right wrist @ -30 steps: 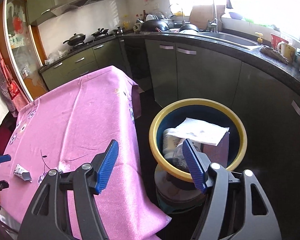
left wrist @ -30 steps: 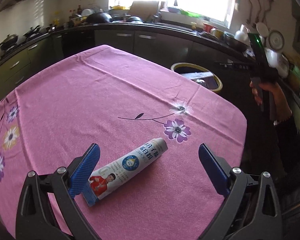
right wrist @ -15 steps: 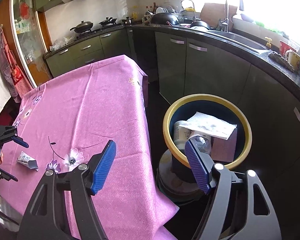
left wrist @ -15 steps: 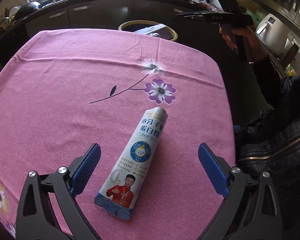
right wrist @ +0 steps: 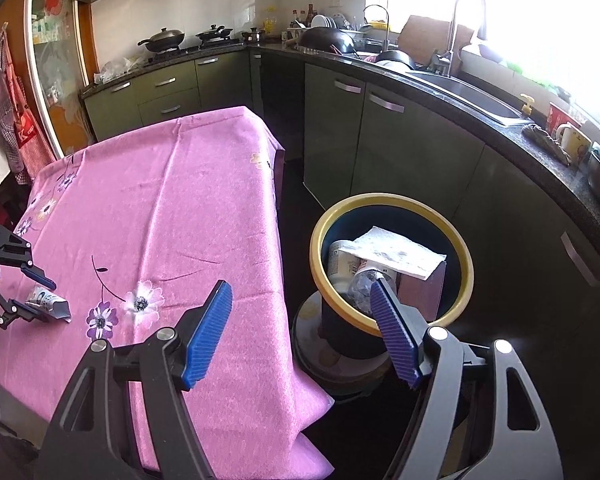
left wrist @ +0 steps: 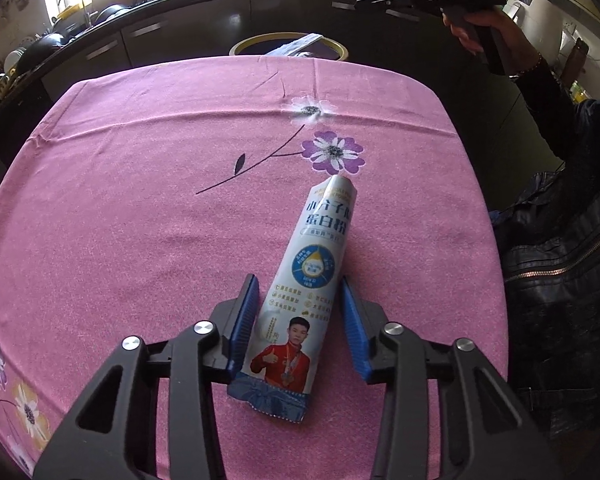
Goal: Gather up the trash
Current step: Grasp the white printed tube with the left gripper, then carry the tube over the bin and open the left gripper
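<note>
A white and blue food packet [left wrist: 312, 280] lies on the pink flowered tablecloth [left wrist: 140, 200]. My left gripper [left wrist: 300, 312] has its blue jaws closed in around the packet's lower half, one on each side, touching or nearly touching it. The packet shows small in the right wrist view [right wrist: 48, 304], between the left gripper's fingers [right wrist: 40, 276]. My right gripper [right wrist: 300, 308] is open and empty, held in the air beside the table, above the yellow-rimmed trash bin [right wrist: 392, 204]. The bin [left wrist: 288, 40] holds a paper towel, a bottle and a box.
Dark green kitchen cabinets [right wrist: 400, 152] and a counter with a sink [right wrist: 472, 92] run behind the bin. Pans stand on a stove [right wrist: 180, 40] at the back. The person's jacket [left wrist: 560, 272] is at the table's right edge.
My left gripper has moved forward over the packet and its jaws have closed from wide open to around it. The right gripper has drifted slightly and stays open.
</note>
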The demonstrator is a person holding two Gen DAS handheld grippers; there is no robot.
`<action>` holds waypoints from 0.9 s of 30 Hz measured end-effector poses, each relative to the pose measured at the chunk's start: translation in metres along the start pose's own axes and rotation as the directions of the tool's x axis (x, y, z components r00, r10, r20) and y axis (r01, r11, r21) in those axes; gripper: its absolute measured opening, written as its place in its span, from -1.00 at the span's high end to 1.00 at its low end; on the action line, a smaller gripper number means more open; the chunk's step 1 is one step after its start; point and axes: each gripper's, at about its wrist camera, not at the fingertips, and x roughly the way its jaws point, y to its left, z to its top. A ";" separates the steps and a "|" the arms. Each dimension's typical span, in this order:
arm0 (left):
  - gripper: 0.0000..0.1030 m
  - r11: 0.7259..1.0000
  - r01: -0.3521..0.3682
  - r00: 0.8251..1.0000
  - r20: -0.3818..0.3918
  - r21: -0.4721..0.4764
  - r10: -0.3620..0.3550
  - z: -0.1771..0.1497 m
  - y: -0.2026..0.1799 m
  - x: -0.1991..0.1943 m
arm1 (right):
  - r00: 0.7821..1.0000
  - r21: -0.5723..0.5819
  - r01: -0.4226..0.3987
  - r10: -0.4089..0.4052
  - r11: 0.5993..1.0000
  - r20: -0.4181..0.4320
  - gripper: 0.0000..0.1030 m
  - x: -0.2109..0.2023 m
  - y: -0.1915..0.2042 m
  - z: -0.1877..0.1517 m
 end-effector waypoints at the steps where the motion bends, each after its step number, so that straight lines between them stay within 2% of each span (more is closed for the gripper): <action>1: 0.39 1.000 -0.010 1.000 0.002 -0.002 0.010 -0.002 -0.002 -0.001 | 1.000 -0.002 0.000 0.000 1.000 -0.001 -0.38 0.000 0.000 0.000; 9: 0.59 0.993 -0.048 0.999 0.005 -0.105 0.049 -0.009 -0.011 -0.004 | 1.000 -0.006 -0.026 0.026 1.000 -0.006 -0.38 0.003 0.000 -0.002; 13: 0.61 0.987 -0.084 0.996 -0.002 -0.138 0.085 -0.008 -0.018 -0.007 | 0.999 0.002 -0.039 0.039 0.999 0.001 -0.38 0.001 -0.004 -0.006; 16: 0.62 0.976 -0.102 0.993 0.032 -0.194 0.110 0.001 -0.020 -0.016 | 0.999 0.017 -0.049 0.049 0.999 0.010 -0.38 -0.002 -0.011 -0.010; 19: 0.62 0.963 -0.121 0.987 0.070 -0.241 0.142 0.023 -0.023 -0.027 | 0.998 0.037 -0.057 0.056 0.998 0.023 -0.38 -0.007 -0.021 -0.015; 22: 0.62 0.958 -0.138 0.982 0.090 -0.250 0.165 0.060 -0.030 -0.031 | 0.998 0.065 -0.052 0.049 0.997 0.044 -0.38 -0.015 -0.036 -0.020; 27: 0.61 0.966 -0.078 0.988 0.107 -0.247 0.108 0.151 -0.036 -0.013 | 0.997 0.138 -0.039 0.029 0.990 0.072 -0.38 -0.026 -0.075 -0.034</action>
